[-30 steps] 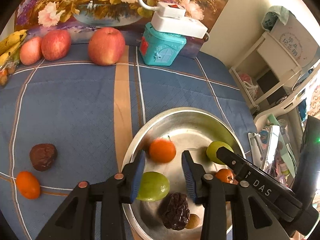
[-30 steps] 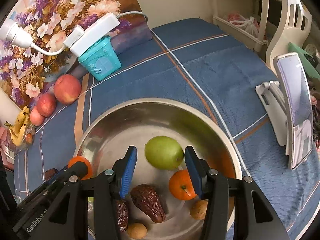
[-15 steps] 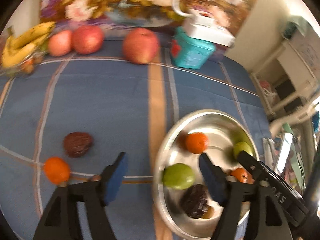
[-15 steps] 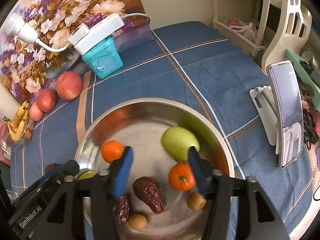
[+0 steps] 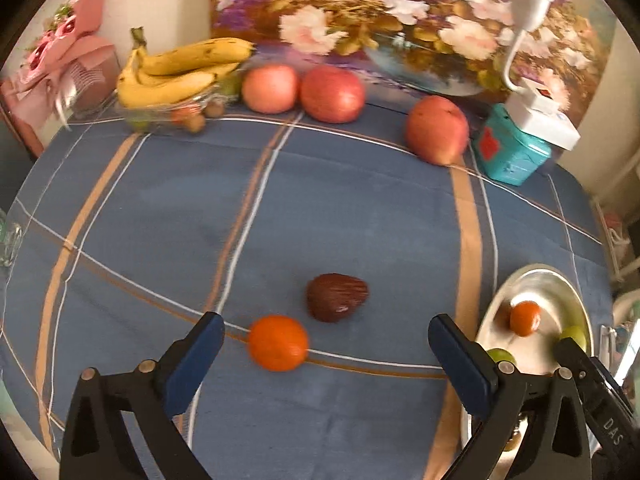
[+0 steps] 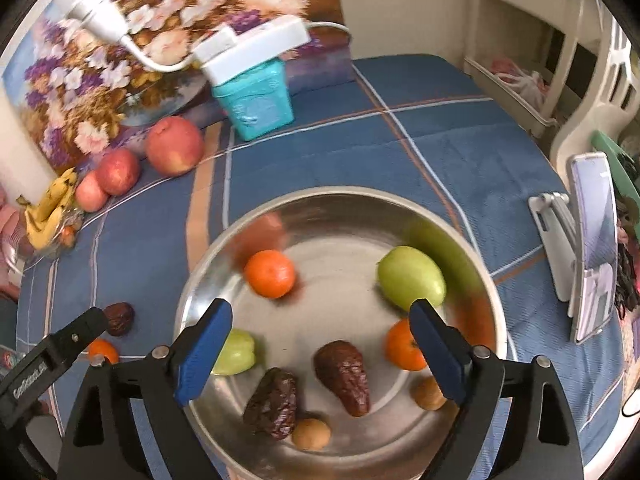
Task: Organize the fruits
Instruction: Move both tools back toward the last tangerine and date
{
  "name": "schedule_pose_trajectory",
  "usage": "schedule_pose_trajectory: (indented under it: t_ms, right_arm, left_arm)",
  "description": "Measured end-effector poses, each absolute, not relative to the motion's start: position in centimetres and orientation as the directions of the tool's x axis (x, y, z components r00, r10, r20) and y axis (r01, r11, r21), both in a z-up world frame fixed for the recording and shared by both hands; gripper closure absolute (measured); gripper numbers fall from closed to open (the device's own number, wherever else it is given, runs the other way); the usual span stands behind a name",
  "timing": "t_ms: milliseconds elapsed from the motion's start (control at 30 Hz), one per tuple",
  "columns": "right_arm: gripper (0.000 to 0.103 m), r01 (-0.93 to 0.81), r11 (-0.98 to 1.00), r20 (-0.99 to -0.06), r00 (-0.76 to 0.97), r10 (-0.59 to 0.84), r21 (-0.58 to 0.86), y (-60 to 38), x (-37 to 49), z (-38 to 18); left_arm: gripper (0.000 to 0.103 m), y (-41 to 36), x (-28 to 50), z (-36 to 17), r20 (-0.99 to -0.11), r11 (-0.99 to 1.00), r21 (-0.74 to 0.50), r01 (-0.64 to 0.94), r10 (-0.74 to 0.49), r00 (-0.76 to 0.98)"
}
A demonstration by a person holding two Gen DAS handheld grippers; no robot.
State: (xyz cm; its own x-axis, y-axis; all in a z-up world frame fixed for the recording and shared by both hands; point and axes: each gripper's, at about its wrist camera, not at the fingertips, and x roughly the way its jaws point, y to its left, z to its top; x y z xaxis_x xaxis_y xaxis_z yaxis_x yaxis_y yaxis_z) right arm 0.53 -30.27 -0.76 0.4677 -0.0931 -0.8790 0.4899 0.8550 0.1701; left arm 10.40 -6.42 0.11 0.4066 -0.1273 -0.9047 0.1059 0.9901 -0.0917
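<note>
My left gripper (image 5: 326,354) is open and empty above the blue cloth, with a loose orange (image 5: 278,343) between its fingers and a dark date (image 5: 337,297) just beyond. The steel bowl (image 5: 538,274) lies at the right edge of that view. My right gripper (image 6: 320,344) is open and empty over the steel bowl (image 6: 452,216), which holds two oranges (image 6: 270,273), a large green fruit (image 6: 410,278), a small green fruit (image 6: 236,352), two dark dates (image 6: 343,374) and two small brown fruits (image 6: 311,434). The left gripper's finger (image 6: 56,350) shows at the lower left.
Three apples (image 5: 436,129) and a banana bunch (image 5: 180,70) line the back of the table by a flower picture (image 5: 400,12). A teal box (image 5: 510,152) with a white power strip (image 6: 256,50) stands at the back. A phone on a stand (image 6: 592,240) is at the right.
Both grippers opened wide. The left gripper swung left off the bowl, leaving the small green fruit in it, to the loose orange and date. The large green fruit rolled right in the bowl.
</note>
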Motion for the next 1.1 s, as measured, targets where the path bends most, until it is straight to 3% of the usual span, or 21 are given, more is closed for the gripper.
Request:
schedule_pose_trajectory:
  t_ms: [633,867,1100]
  right_arm:
    - [0.012,0.3,0.946,-0.878,0.477,-0.036,0.124,-23.6,3.1,-0.5]
    - [0.012,0.271,0.955,-0.88,0.475,-0.024,0.121,-22.1,3.5,-0.9]
    - [0.012,0.229,0.966,-0.877,0.48,-0.008,0.117,-20.4,4.0,-1.1]
  left_arm:
    - [0.0,-0.6,11.0,1.4,-0.915,0.992,0.053,-0.116,0.095,0.392]
    - [0.0,1.3,11.1,1.2,-0.914,0.992,-0.055,-0.113,-0.005,0.405]
    - [0.0,1.4,10.9,0.7,-0.898,0.995,-0.062,-0.082,-0.02,0.44]
